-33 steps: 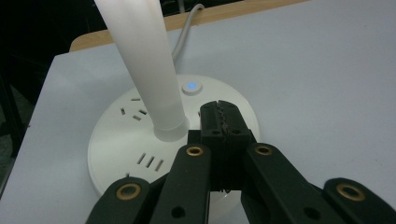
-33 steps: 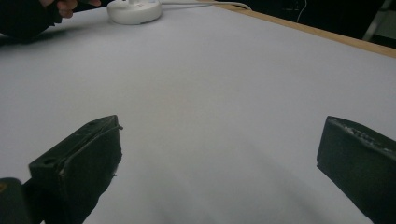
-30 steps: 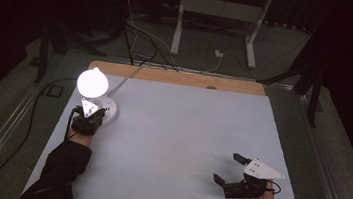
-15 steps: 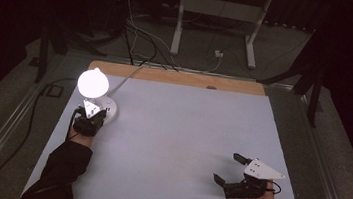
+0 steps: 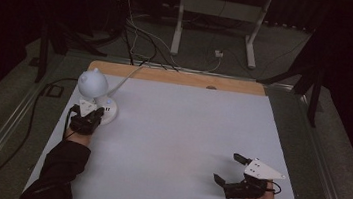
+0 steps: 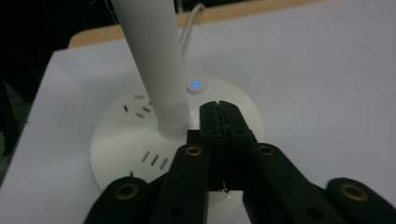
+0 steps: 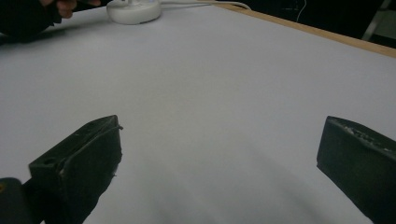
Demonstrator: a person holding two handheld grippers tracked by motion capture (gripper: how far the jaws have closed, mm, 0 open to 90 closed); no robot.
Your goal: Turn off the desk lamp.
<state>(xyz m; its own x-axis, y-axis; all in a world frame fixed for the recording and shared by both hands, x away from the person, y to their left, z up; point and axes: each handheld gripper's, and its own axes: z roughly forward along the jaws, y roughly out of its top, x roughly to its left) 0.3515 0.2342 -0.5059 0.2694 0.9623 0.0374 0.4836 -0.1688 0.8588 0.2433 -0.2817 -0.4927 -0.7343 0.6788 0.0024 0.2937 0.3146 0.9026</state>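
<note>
White plastic makes up the desk lamp [image 5: 95,93], which stands at about ten o'clock on the pale worktop [image 5: 184,145], its round base [image 6: 140,140] carrying a small blue-lit button [image 6: 195,85]. Over that base, the left hand-held gripper [image 6: 218,108] has its jaws pressed together with nothing between them, tips just short of the button beside the lamp's stem [image 6: 154,60]. At about five o'clock, the right hand-held gripper [image 5: 229,170] rests near the worktop's edge, jaws spread wide and empty.
</note>
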